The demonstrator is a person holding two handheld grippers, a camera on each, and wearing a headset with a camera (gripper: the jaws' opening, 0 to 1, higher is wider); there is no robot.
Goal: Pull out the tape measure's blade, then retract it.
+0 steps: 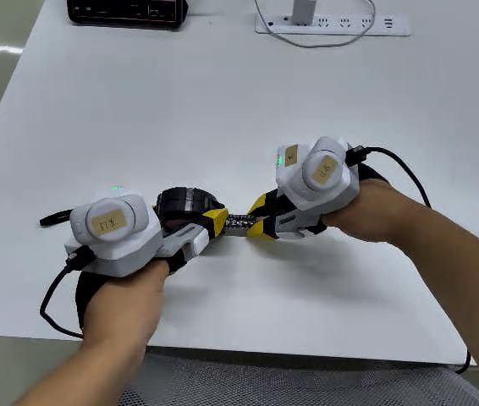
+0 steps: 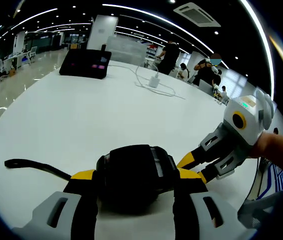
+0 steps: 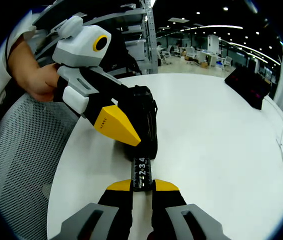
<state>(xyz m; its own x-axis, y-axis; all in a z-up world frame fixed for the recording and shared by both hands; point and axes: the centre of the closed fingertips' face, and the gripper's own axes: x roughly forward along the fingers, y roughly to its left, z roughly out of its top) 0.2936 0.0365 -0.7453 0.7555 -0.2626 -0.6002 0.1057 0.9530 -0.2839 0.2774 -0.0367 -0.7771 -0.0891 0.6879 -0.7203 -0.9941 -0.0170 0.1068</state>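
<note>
A black tape measure (image 1: pixel 187 205) rests on the white table (image 1: pixel 222 110), and my left gripper (image 1: pixel 194 216) is shut on its case. In the left gripper view the case (image 2: pixel 134 175) sits between the yellow fingertips (image 2: pixel 84 175). A short length of blade (image 1: pixel 239 223) reaches right from the case to my right gripper (image 1: pixel 259 218), which is shut on its end. The right gripper view has the blade (image 3: pixel 142 172) with printed numbers running from the case (image 3: pixel 142 120) into the right gripper (image 3: pixel 142 186). A black wrist strap (image 2: pixel 31 165) trails from the case.
A black device (image 1: pixel 127 11) and a white power strip (image 1: pixel 333 24) with a looped cable lie at the table's far edge. A grey mesh chair (image 1: pixel 307 381) sits below the near edge. People stand in the background beyond the table (image 2: pixel 206 67).
</note>
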